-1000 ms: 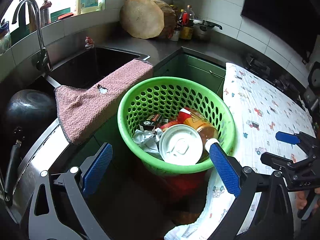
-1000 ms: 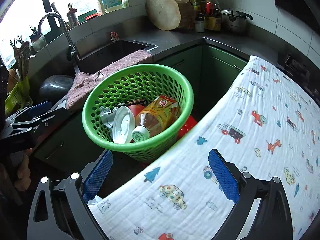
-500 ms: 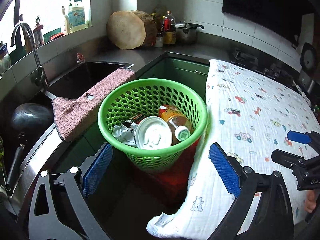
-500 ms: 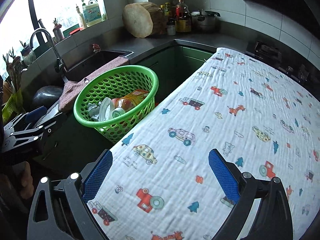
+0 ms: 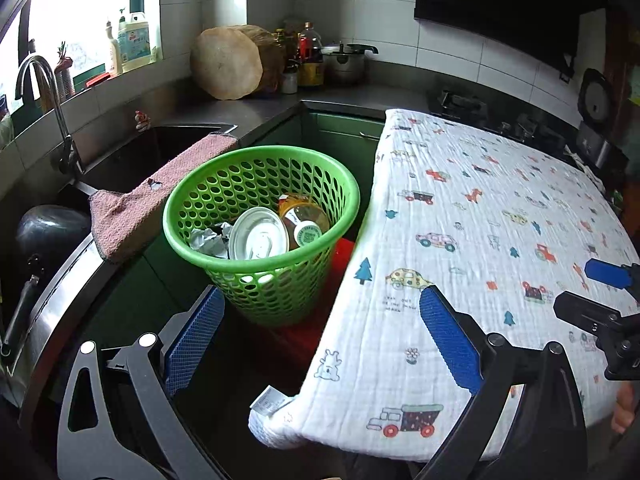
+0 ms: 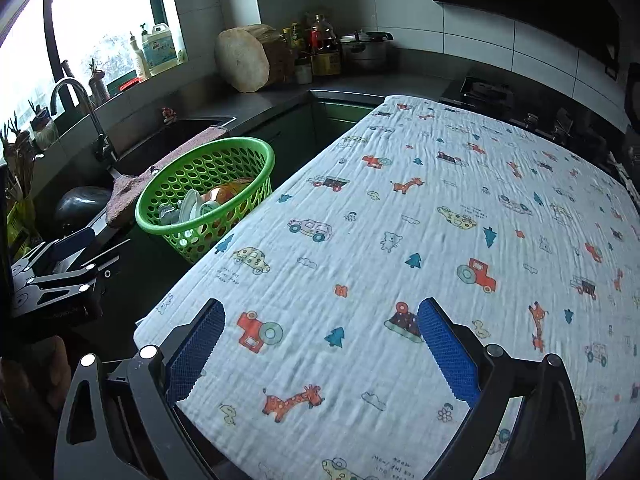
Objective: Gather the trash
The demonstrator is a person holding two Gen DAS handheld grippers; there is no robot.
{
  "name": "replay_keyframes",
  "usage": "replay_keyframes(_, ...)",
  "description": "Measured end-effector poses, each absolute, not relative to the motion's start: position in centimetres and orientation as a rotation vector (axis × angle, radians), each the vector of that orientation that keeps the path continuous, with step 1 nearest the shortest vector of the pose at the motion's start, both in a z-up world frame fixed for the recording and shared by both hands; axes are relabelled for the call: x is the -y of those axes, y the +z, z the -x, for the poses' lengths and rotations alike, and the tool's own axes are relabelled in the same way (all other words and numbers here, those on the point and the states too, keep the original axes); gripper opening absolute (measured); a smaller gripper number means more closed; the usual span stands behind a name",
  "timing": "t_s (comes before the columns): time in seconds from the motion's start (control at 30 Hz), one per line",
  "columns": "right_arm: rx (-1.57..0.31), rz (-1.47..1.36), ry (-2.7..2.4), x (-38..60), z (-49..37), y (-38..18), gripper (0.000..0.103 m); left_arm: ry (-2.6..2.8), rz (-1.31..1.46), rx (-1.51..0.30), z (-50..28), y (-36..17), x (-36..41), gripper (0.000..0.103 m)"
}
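Trash sits in the green basket (image 5: 262, 216) beside the left edge of the cloth-covered table (image 5: 480, 240): a white lid (image 5: 259, 238), a capped bottle (image 5: 304, 220) touching it, and crumpled foil (image 5: 206, 240). We hold our left gripper (image 5: 320, 336) over the table's near-left corner, jaws spread and empty. Our right gripper (image 6: 320, 352) hangs over the table's near edge, jaws likewise spread, gripping nothing.

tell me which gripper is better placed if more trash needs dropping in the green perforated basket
Left, probably. The left gripper points at the green perforated basket, open and empty. The right gripper hangs over the printed cloth.
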State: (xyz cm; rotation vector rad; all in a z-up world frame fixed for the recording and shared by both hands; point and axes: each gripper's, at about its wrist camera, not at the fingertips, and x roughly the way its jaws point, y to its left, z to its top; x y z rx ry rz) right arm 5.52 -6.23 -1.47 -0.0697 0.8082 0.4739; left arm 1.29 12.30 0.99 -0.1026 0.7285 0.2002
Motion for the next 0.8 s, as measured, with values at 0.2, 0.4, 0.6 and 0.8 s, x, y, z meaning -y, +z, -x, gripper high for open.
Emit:
replay_keyframes(0.2, -0.807, 0.016, 0.458, 7.7, -4.1, -2.0, 0.094, 0.193, 0.085, -0.735, -0.7, 0.7, -11.2, 0.098)
replay_keyframes(0.4, -0.802, -0.006, 0.412, 9.2, -3.4, -2.4, 0.094, 0.180, 0.095, -0.724, 0.1, 0.8, -10.5, 0.098)
replay_keyframes(0.6, -0.798, -0.031, 0.382, 10.6, -2.7, -2.4, 0.094, 0.176, 0.071, -0.705, 0.7, 1.1, -9.5, 0.098)
replay_keyframes(0.8, -0.791, -0.043, 0.369, 11.2, -2.5, -2.2, 0.095, 0.177, 0.043, -0.698, 0.9, 1.2, -8.8, 0.098)
